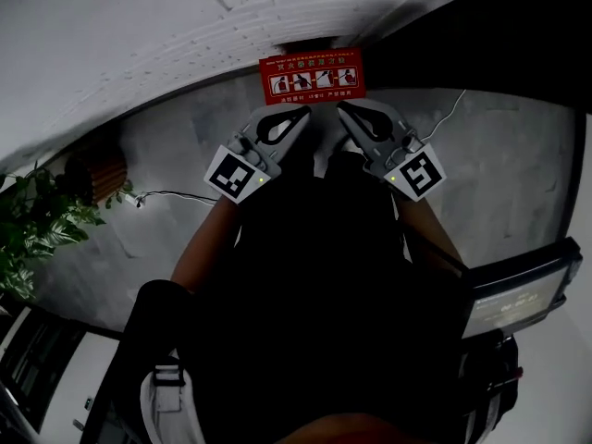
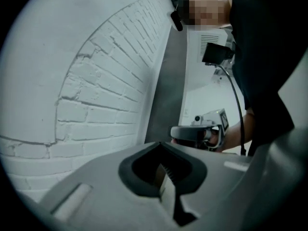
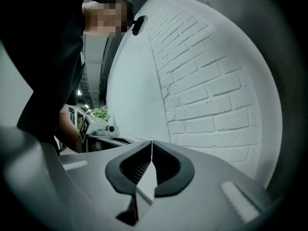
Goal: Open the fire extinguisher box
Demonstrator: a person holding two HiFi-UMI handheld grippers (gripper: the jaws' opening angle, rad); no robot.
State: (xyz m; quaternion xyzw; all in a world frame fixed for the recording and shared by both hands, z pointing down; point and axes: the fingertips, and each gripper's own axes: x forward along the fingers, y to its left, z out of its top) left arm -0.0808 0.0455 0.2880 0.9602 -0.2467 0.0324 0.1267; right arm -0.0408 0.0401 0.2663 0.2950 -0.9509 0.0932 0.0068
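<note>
Upper centre, the left gripper (image 1: 303, 111) and right gripper (image 1: 342, 107), jaws pressed together and empty, sit just below the fire extinguisher box (image 1: 313, 75); grey floor (image 1: 509, 155) spreads either side.

The wall (image 1: 120, 26) is brick under matt white paint, rough, with the joints showing through. The floor (image 1: 518, 165) looks like smooth grey concrete, faintly mottled. The fire extinguisher box (image 1: 313, 76) shows a flat red face with white printed panels, low in sheen. The left tool (image 2: 161, 143) and right tool (image 3: 152, 142) have smooth, matt grey plastic shells with darker ribbed linings round the jaws. The marker cubes (image 1: 238, 175) carry matt black-and-white print. The person's clothing (image 1: 305, 294) is dark cloth.
</note>
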